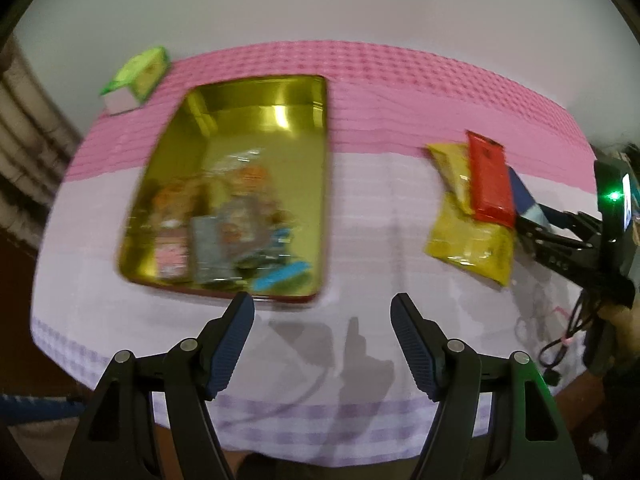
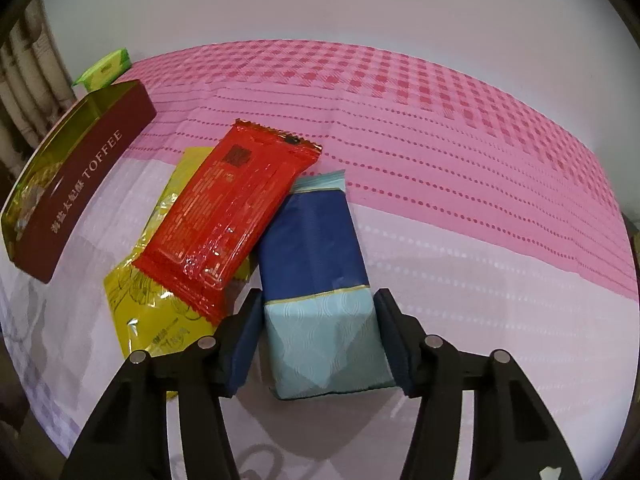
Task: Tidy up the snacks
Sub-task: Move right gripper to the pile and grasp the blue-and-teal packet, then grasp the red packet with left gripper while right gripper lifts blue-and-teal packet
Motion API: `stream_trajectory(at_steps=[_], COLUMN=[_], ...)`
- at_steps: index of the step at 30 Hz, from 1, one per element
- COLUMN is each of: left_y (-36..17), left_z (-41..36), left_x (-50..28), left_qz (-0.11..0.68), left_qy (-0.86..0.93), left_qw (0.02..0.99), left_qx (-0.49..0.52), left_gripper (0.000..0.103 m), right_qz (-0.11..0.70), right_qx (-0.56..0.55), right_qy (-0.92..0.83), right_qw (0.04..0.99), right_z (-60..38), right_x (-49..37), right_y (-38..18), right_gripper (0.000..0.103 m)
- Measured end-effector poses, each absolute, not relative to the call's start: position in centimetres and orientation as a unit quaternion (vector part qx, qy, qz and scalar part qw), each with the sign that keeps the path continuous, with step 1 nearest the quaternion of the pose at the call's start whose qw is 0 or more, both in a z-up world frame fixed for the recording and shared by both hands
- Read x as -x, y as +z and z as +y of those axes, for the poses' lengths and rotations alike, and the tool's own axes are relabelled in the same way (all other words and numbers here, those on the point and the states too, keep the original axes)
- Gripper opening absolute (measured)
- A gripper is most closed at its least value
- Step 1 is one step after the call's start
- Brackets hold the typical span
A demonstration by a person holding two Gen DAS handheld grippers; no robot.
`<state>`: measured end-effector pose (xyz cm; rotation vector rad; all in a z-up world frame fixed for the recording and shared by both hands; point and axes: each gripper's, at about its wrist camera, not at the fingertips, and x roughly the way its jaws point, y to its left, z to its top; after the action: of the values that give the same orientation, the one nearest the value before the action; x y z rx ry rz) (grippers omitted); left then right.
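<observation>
The blue snack pack (image 2: 320,280) lies low in the middle of the right view, squeezed between the right tongs (image 2: 318,340). The red pack (image 2: 228,216) leans on it, upper left. The left tongs (image 1: 322,344) stand apart, holding nothing, just below the gold tin (image 1: 316,120)

The tablecloth (image 2: 440,128) was pink check at the far side and pale lilac near. The tin (image 2: 86,184) was maroon outside with pale lettering, gold inside. One packet (image 2: 224,216) was red, another (image 2: 140,304) yellow, a third (image 2: 316,288) navy over light blue with a wave pattern. A small pack (image 1: 140,74) was green.
</observation>
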<state>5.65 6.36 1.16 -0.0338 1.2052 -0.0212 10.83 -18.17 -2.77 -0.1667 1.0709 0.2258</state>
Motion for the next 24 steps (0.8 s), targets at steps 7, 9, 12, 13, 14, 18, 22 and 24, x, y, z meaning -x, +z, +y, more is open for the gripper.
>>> stream_trajectory(at_steps=[7, 9, 12, 13, 14, 18, 22, 24], left_y=[-0.4, -0.8, -1.4, -1.6, -1.8, -2.0, -1.3, -0.7], left_z=[2.0, 0.9, -0.8, -1.4, -1.7, -2.9, -4.0, -5.1], left_x=[-7.7, -8.2, -9.0, -9.3, -9.5, -10.9, -12.2, -12.7], left_qz=[0.592, 0.599, 0.607, 0.609, 0.61, 0.612, 0.603, 0.588], left_qy=[-0.049, -0.059, -0.072, -0.074, -0.076, -0.068, -0.061, -0.058], left_qw=[0.802, 0.796, 0.786, 0.783, 0.782, 0.781, 0.79, 0.804], left_qx=[0.052, 0.068, 0.093, 0.099, 0.105, 0.104, 0.09, 0.065], left_gripper=[0.071, 0.071, 0.071, 0.071, 0.071, 0.071, 0.071, 0.071], right_qz=[0.496, 0.494, 0.491, 0.49, 0.489, 0.483, 0.475, 0.473], right_qx=[0.07, 0.065, 0.055, 0.051, 0.05, 0.043, 0.038, 0.037], right_qy=[0.096, 0.09, 0.079, 0.075, 0.072, 0.061, 0.056, 0.056], right_qw=[0.86, 0.862, 0.866, 0.867, 0.868, 0.872, 0.877, 0.878], right_z=[-19.6, -20.3, -22.0, -22.6, -22.9, -24.0, -24.5, -24.6], right_x=[-9.5, -9.1, -8.2, -7.9, -7.8, -7.2, -6.7, -6.7], right_y=[-2.8, -2.8, -2.7, -2.6, -2.6, -2.7, -2.8, -2.8], right_gripper=[0.049, 0.049, 0.049, 0.049, 0.049, 0.049, 0.049, 0.049])
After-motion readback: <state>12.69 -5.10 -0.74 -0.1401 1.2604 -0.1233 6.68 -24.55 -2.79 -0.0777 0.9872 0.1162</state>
